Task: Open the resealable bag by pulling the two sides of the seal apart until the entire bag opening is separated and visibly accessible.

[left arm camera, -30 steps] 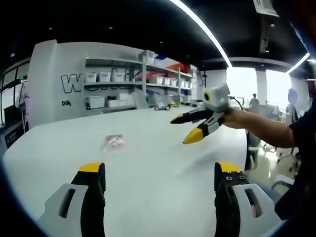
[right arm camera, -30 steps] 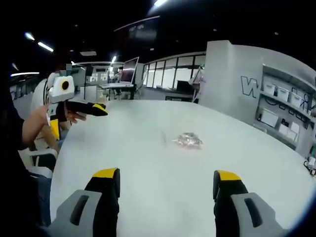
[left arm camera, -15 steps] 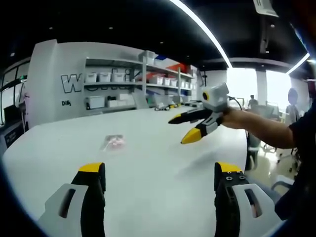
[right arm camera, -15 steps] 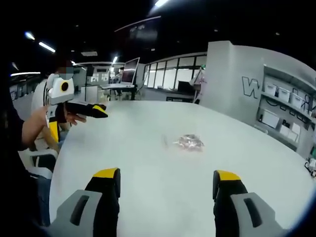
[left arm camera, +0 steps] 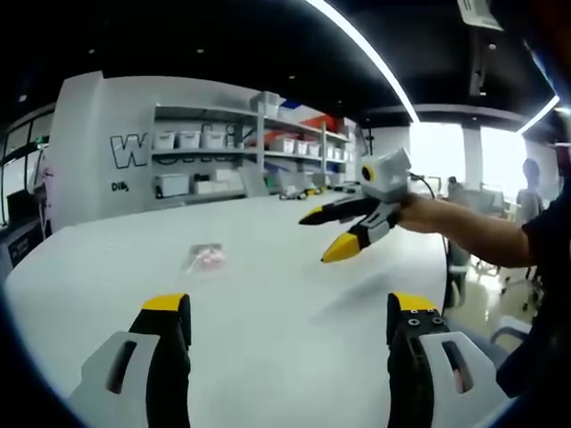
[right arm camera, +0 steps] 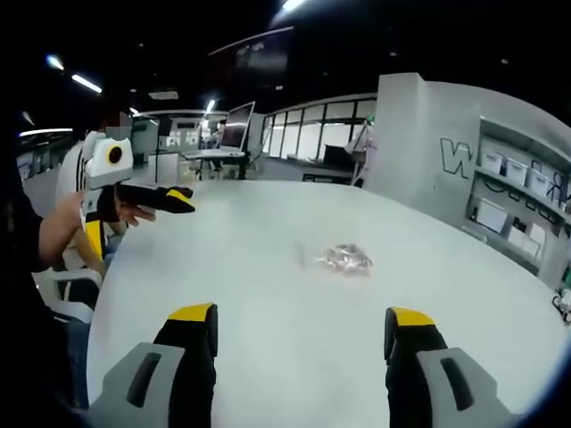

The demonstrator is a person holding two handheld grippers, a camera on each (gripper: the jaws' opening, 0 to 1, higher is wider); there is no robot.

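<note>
A small clear resealable bag (left arm camera: 204, 257) with pinkish contents lies flat on the white table (left arm camera: 268, 294), well ahead of my left gripper (left arm camera: 288, 316), which is open and holds nothing. In the right gripper view the same bag (right arm camera: 346, 259) rests mid-table, far beyond my right gripper (right arm camera: 302, 325), also open and bare. My right gripper (left arm camera: 326, 234) comes into the left gripper view from the right, held by a hand above the table, its yellow-tipped jaws apart. My left gripper (right arm camera: 152, 209) appears at the left of the right gripper view, held over the table's edge.
Shelving (left arm camera: 241, 152) with white bins stands behind the table beside a grey wall. Glass partitions and desks with a monitor (right arm camera: 236, 125) lie at the far side. A white chair (right arm camera: 67, 299) sits by the table's left edge. People stand in the background (left arm camera: 533, 183).
In the left gripper view my right gripper has drifted slightly left and down toward the bag. The bag has not moved.
</note>
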